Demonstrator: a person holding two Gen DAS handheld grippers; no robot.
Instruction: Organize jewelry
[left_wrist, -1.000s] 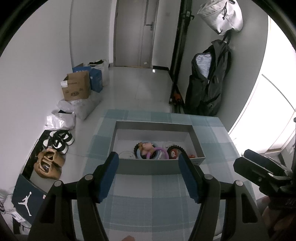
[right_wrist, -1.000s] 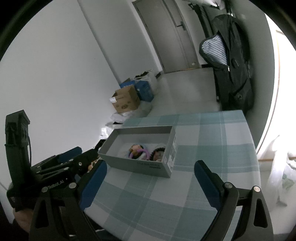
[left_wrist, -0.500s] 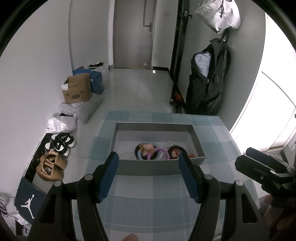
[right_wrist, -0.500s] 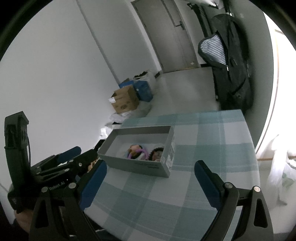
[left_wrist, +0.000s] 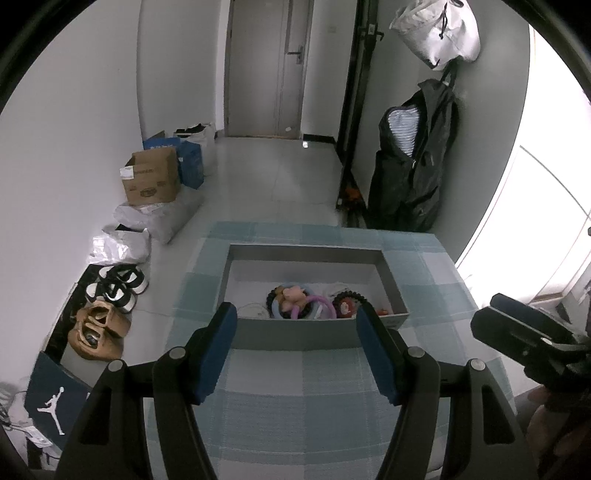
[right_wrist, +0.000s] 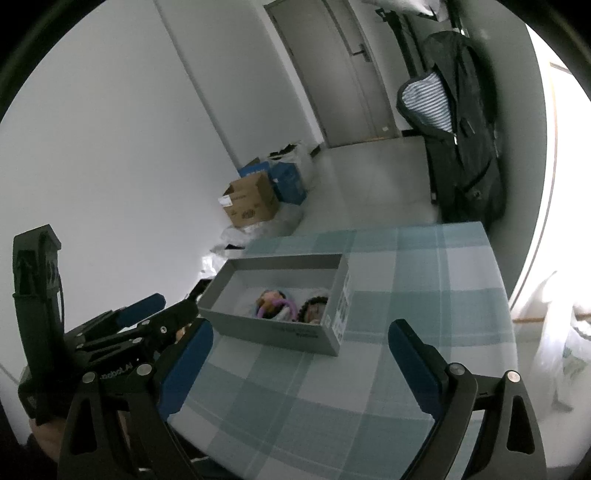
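Looking along the left wrist view: the left tongs (left_wrist: 295, 347) hang w/ blue-padded fingers (left_wrist: 218, 354) spread apart, released, nothing between them, above the teal-and-white checked cloth of the tabletop (left_wrist: 295, 413). Just beyond the fingertips sits a shallow grey cardboard box (left_wrist: 310, 254), open-topped, long side facing the camera. Inside, bunched toward the near wall: a purple plastic ring bracelet (left_wrist: 319, 301), a dark beaded bracelet (left_wrist: 349, 297) w/ a red bit inside it, a pinkish lump on a blue ring; finer detail too small to tell. The right tongs (left_wrist: 524, 325) show at the far right edge, off the box. On the floor at left: brown cardboard carton (left_wrist: 151, 181), black-and-white sneakers (left_wrist: 118, 284).

Right wrist view: the right tongs stand wide, released, empty, over the checked cloth. Grey box lies ahead, left of centre, barcode label on its short end; purple ring and beaded bracelet visible inside. Left tongs sit low left, near the box's corner, not touching it.
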